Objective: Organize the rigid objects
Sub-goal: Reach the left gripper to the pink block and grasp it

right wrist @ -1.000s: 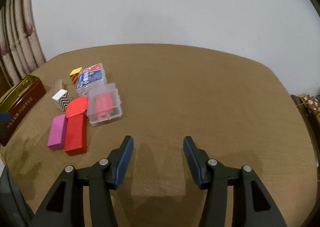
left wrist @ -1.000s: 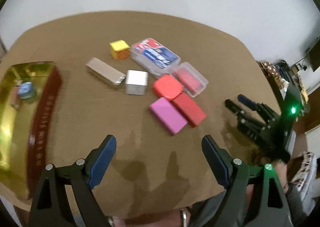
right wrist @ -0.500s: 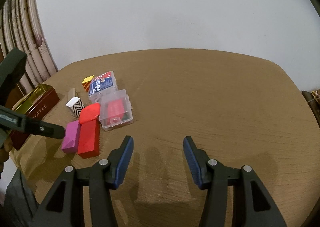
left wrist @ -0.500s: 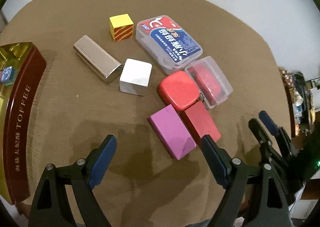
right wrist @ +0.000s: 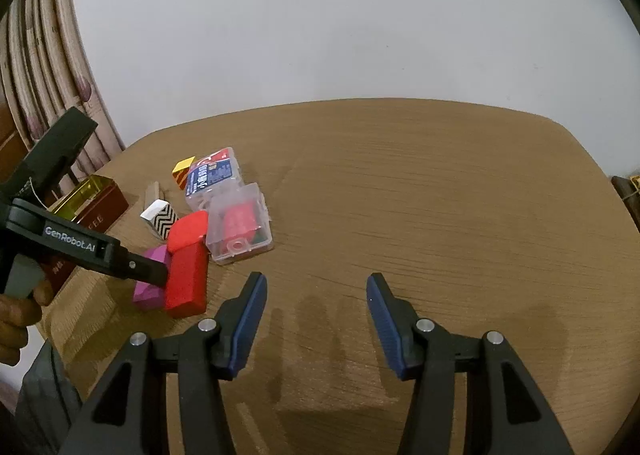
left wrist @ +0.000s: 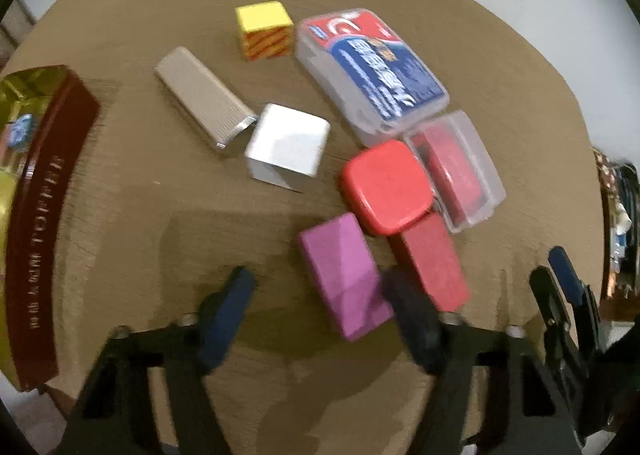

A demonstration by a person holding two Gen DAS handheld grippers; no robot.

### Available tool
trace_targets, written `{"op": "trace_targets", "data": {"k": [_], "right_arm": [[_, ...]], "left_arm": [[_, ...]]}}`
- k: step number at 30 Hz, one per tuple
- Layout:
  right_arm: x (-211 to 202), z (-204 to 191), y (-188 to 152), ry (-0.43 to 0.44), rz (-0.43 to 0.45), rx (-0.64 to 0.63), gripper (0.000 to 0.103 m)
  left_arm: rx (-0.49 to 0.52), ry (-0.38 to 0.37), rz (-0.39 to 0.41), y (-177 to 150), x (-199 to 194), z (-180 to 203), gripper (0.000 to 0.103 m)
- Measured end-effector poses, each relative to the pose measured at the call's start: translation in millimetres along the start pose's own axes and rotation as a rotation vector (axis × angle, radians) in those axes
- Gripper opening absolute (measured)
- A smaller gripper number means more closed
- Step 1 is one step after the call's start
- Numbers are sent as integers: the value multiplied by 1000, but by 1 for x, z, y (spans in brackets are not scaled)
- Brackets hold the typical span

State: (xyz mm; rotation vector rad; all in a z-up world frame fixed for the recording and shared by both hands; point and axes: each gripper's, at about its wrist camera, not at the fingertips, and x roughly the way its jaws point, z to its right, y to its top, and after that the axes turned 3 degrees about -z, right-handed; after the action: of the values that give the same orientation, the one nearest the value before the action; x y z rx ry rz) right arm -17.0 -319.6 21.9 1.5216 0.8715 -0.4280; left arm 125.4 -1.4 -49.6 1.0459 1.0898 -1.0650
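Two grippers are out over the brown table [right wrist: 420, 183]. Pointing steeply down, the left gripper [left wrist: 320, 303] has just been narrowing its jaws; the pads have not closed on anything, though its right finger overlaps the near end of the purple block [left wrist: 344, 275] in the left wrist view, and whether it touches I cannot tell. That purple block lies flat near the table's near edge, its long axis running from near-right to far-left, tilted a little off the gripper's line. Touching its right flank is the dark red block [left wrist: 432, 263], lying parallel. A rounded red box [left wrist: 386, 187] sits on the far ends of both blocks, so it hems them in. Just beyond that is a small clear case [left wrist: 460, 171] with something red inside, and a larger clear case with a blue and red label [left wrist: 372, 71] lies toward the far edge. Left of these stand a white cube [left wrist: 288, 143], a ribbed beige bar [left wrist: 204, 95] angled far-left to near-right, and a yellow striped cube [left wrist: 264, 31]. A dark red toffee tin [left wrist: 36, 223] with gold lining occupies the table's left edge. The right gripper [right wrist: 316, 319] hangs released over bare table, well clear of the cluster, nothing between its blue pads [right wrist: 248, 319].
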Motion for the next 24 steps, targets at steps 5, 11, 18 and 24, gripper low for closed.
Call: {"op": "trace_targets", "data": {"k": [5, 11, 18, 24], "right_arm": [[-2, 1, -1, 3, 8, 7, 53], [2, 5, 0, 4, -11, 28, 54], [6, 4, 2, -6, -32, 24, 54], [8, 3, 2, -4, -31, 22, 54]], "left_arm": [[39, 1, 5, 5, -6, -4, 34], [86, 19, 38, 4, -15, 4, 30], [138, 0, 75, -7, -30, 1, 5], [142, -21, 35, -12, -29, -5, 7]]}}
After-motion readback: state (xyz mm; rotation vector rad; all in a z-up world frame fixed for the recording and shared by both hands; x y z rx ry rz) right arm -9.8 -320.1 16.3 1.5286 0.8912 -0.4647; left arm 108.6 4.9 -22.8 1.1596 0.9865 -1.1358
